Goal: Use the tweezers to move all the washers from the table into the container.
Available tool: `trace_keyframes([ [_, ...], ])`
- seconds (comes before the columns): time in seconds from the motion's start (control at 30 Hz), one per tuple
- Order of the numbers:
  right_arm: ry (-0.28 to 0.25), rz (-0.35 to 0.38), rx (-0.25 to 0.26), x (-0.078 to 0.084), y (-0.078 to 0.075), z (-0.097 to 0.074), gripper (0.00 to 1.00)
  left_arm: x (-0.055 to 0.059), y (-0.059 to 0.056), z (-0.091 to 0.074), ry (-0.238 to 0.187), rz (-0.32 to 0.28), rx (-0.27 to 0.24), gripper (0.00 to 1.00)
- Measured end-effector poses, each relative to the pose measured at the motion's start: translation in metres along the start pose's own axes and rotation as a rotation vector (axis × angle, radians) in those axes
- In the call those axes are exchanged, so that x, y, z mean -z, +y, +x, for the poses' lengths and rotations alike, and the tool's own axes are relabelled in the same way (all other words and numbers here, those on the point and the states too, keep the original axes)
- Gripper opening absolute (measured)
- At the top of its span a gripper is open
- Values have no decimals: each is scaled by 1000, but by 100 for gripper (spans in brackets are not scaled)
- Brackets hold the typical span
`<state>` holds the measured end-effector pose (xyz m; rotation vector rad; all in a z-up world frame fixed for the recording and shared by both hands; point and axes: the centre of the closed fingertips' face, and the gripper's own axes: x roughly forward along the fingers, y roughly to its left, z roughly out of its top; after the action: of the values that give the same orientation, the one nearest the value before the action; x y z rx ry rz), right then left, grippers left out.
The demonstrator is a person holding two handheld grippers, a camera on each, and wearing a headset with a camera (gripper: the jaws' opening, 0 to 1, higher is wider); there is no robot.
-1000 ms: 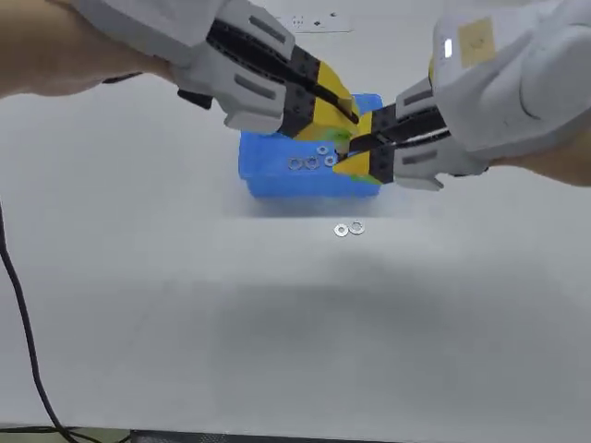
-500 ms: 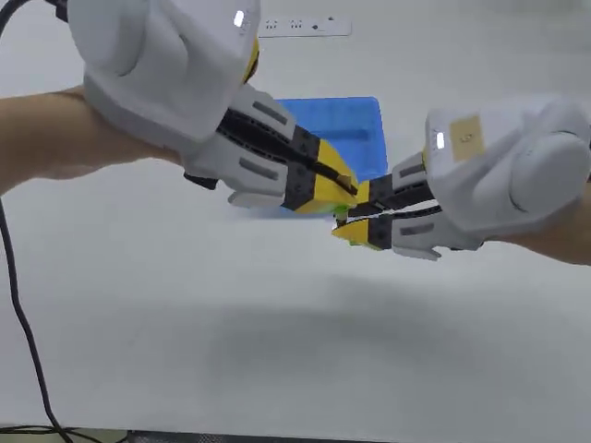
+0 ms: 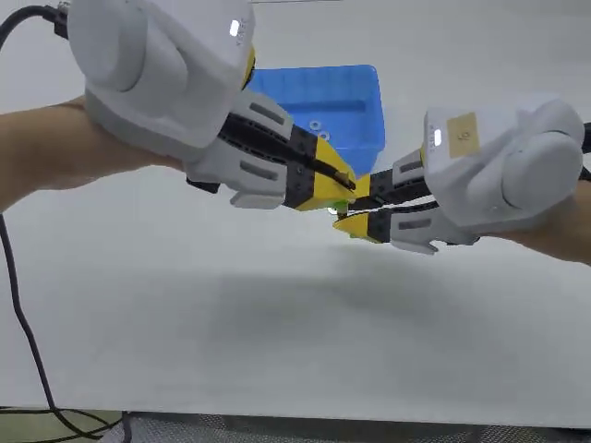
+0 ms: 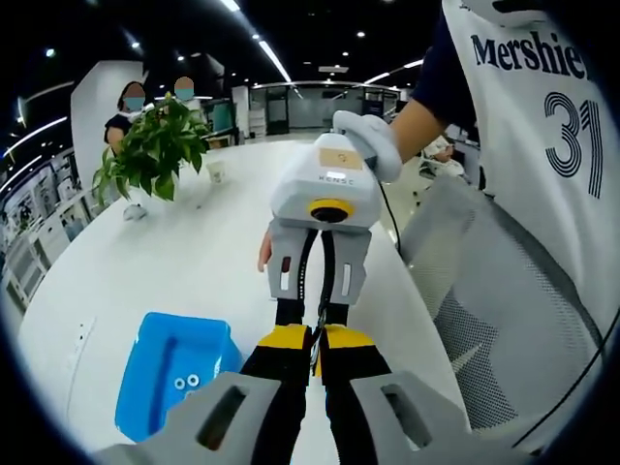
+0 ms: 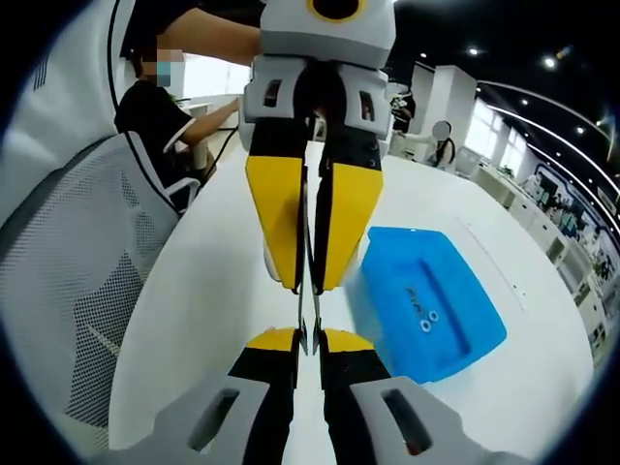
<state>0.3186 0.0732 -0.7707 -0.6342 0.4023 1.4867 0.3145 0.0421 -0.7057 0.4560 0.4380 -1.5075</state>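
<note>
Now the left tongs (image 3: 348, 190) and right tongs (image 3: 344, 218), both pinching thin metal tweezers (image 5: 308, 291), have left the blue plastic container (image 3: 358, 92), seemingly for another washer.

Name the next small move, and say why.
Likely carry the thin metal tweezers over the near rim of the blue plastic container: left gripper and right gripper meet tip to tip, both shut on them, just before it; silver washers lie inside. Any pinched washer is hidden.

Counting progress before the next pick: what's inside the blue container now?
A few small washers lie on the floor of the blue container. In the head view the left gripper covers its near left corner, so the count is unsure.
</note>
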Motion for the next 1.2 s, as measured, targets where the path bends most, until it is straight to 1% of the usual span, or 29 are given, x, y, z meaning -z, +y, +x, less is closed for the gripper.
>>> trace_keyframes([
  [0.17, 9, -3, 13, 5, -6, 5, 9, 10, 8, 1, -1, -13, -12, 7],
  [0.23, 9, -6, 16, 4, -9, 8, 9, 10, 10, -2, -3, -21, -18, 7],
  [0.3, 4, -8, 19, 2, -13, 9, 9, 14, 14, -2, -3, -26, -24, 7],
  [0.4, -3, 1, 23, 2, -18, 11, 9, 16, 19, -4, -2, -32, -31, 7],
  [0.5, 1, 8, 24, 4, -22, 14, 10, 16, 20, -4, 5, -34, -33, 7],
  [0.57, 4, 13, 21, 6, -23, 15, 10, 21, 23, -1, 7, -38, -31, 7],
  [0.77, 4, 25, 19, 9, -22, 16, 10, 20, 22, 1, 18, -36, -29, 7],
  [1.0, 2, 40, 20, 14, -24, 17, 10, 20, 23, 2, 25, -35, -26, 7],
  [1.2, 0, 43, 23, 14, -25, 17, 10, 20, 25, 3, 30, -33, -32, 7],
])
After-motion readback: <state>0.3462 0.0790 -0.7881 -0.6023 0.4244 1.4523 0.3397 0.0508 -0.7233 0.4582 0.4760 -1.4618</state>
